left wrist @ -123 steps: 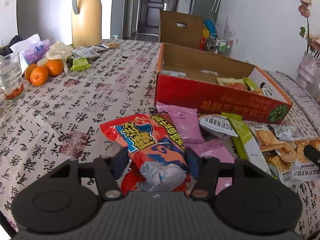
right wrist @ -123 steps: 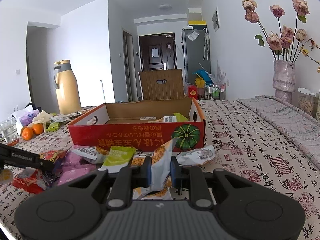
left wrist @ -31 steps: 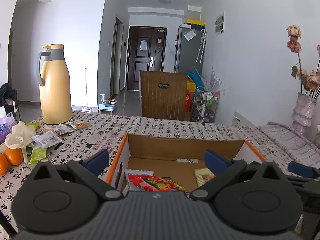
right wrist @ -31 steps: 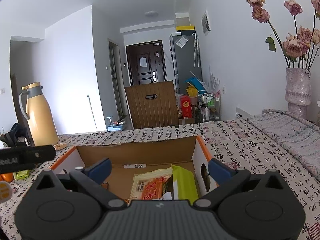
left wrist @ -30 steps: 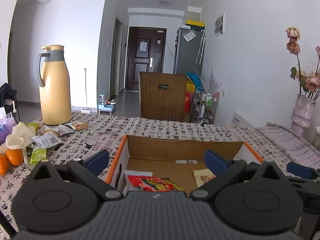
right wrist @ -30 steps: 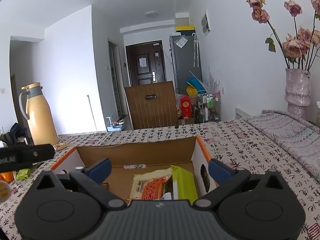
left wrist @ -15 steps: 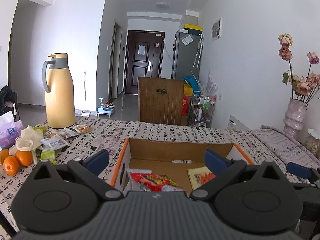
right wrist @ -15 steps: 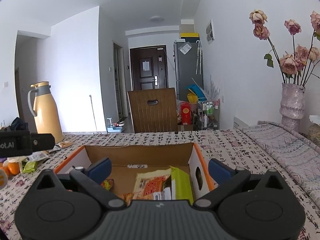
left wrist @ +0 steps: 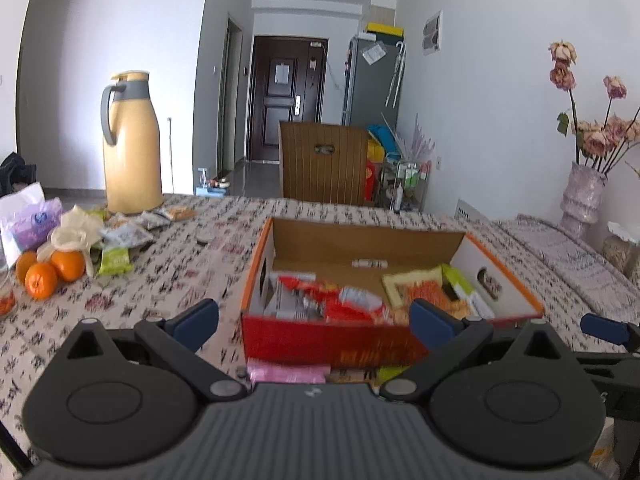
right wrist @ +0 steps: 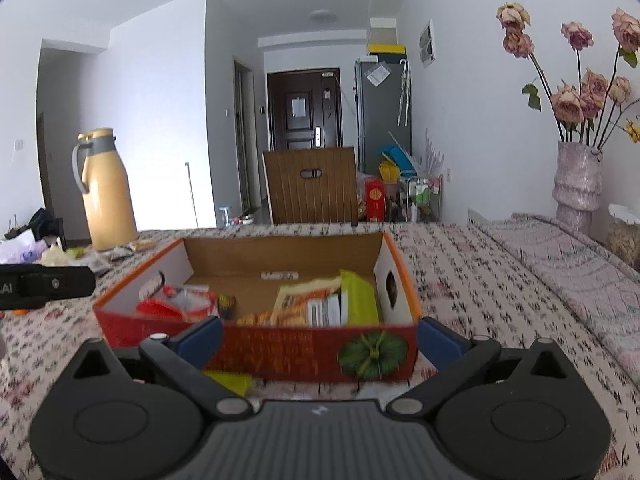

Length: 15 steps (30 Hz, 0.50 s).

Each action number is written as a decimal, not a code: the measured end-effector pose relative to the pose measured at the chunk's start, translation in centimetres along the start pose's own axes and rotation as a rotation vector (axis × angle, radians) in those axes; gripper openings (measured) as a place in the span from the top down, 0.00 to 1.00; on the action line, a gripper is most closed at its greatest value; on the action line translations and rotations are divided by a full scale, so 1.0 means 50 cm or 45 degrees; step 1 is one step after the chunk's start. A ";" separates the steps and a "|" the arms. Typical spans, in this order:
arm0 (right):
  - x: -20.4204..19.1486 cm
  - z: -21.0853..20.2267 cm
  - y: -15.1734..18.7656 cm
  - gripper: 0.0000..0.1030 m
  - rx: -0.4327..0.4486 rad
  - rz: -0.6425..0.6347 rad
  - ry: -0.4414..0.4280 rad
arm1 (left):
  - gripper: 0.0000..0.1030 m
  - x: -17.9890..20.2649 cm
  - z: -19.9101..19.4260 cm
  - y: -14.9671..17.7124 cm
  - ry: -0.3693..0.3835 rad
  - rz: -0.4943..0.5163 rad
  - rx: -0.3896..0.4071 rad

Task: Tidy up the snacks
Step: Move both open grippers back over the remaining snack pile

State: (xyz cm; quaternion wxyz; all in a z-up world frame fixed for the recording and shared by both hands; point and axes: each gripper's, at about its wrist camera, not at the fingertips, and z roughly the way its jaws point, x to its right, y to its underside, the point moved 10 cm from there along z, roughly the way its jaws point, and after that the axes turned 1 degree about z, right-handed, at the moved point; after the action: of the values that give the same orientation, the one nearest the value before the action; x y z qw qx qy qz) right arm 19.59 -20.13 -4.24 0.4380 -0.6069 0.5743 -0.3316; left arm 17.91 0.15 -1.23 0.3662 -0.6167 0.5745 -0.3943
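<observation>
With both tongs, left (left wrist: 314,320) and right (right wrist: 320,338), spread wide and empty before the box (right wrist: 312,350) holding packets (left wrist: 332,300), could easily snag its near wall when dipping for the strays (left wrist: 288,372) on the bench (right wrist: 480,280).

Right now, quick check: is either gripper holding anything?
Left gripper: jaws open, holding nothing, in front of the red box.
Right gripper: jaws open, holding nothing.

Home, dining area: dark brown entry door (right wrist: 303,110), grey fridge (right wrist: 382,110), brown wooden chair (right wrist: 312,190), tall yellow thermos jug (left wrist: 131,144), dried pink roses in textured vase (right wrist: 578,176), table with patterned cloth (right wrist: 472,280).
</observation>
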 end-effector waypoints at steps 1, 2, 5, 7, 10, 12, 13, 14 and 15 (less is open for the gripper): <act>0.003 -0.002 0.008 0.00 -0.010 0.001 0.000 | 0.00 -0.003 -0.001 0.012 0.002 0.000 -0.014; 0.005 -0.005 0.018 0.00 -0.022 0.003 -0.001 | 0.00 -0.004 -0.001 0.021 0.003 0.001 -0.024; 0.012 -0.011 0.046 0.00 -0.057 0.014 0.003 | 0.00 -0.010 0.000 0.055 0.006 0.007 -0.063; 0.014 -0.015 0.063 0.00 -0.077 0.012 0.005 | 0.00 -0.014 0.000 0.073 0.011 0.010 -0.087; 0.018 -0.026 0.085 0.00 -0.099 0.003 0.012 | 0.00 -0.015 -0.006 0.100 0.017 0.018 -0.114; 0.018 -0.034 0.099 0.00 -0.111 -0.003 0.013 | 0.00 -0.016 -0.010 0.117 0.023 0.024 -0.134; 0.018 -0.038 0.105 0.00 -0.117 -0.007 0.014 | 0.00 -0.016 -0.011 0.127 0.027 0.028 -0.143; 0.018 -0.042 0.112 0.00 -0.124 -0.011 0.014 | 0.00 -0.016 -0.011 0.133 0.029 0.032 -0.150; 0.020 -0.045 0.118 0.00 -0.132 -0.014 0.014 | 0.00 -0.017 -0.011 0.143 0.029 0.035 -0.158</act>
State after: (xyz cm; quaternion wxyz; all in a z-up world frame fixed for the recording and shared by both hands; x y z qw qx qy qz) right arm 15.28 -21.19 -8.81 0.4010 -0.6301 0.5897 -0.3073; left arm 14.39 0.49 -7.51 0.3261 -0.6256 0.6105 -0.3599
